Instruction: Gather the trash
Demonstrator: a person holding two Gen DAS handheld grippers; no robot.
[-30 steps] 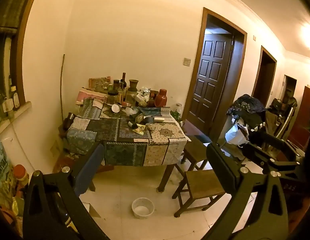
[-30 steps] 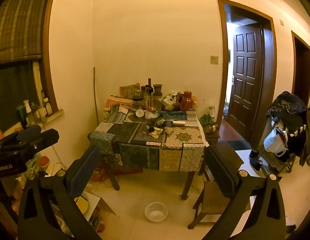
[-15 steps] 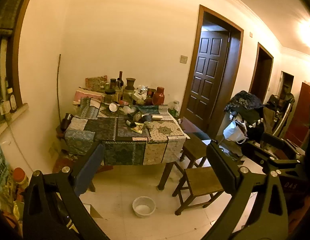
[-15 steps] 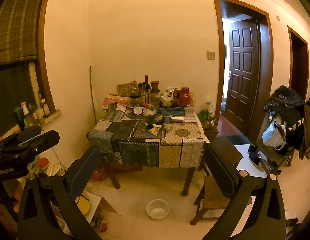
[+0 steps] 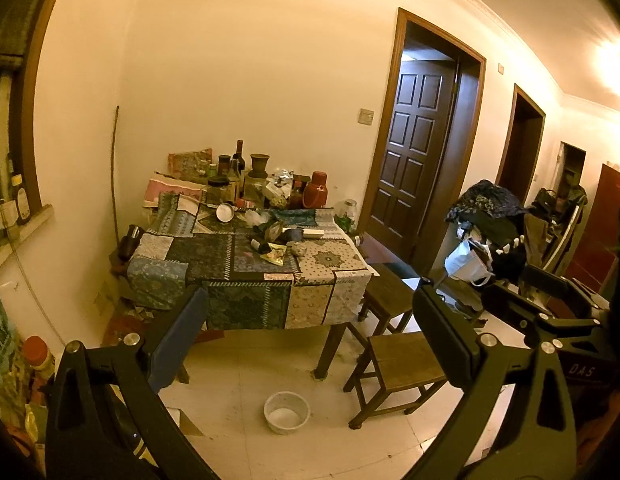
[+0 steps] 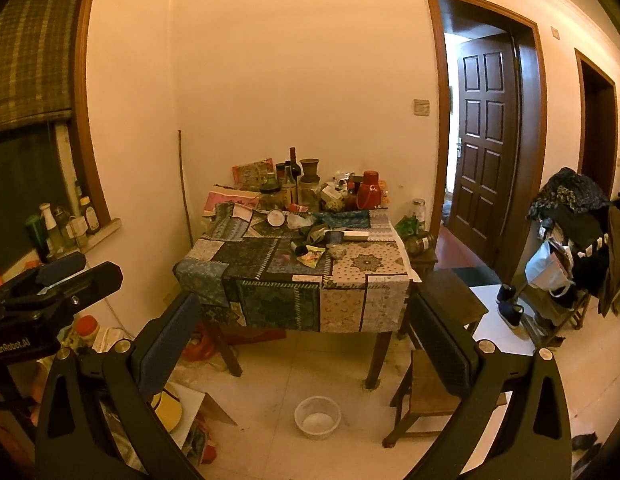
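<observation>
On the far left, bottles stand on the window sill. Both claws hang in the air well short of the table, side by side. The left gripper is spread wide, holding nothing; the right gripper is likewise spread and bare. The table wears a patchwork cloth, and the trash lies near its middle: a crumpled yellow wrapper beside a grey wad and a small cup. Behind them, against the wall, stand bottles, jars and a red flask. On the floor before the table sits a white bowl. Right of it stand two wooden stools, then a dark door, then a rack piled with clothes.
</observation>
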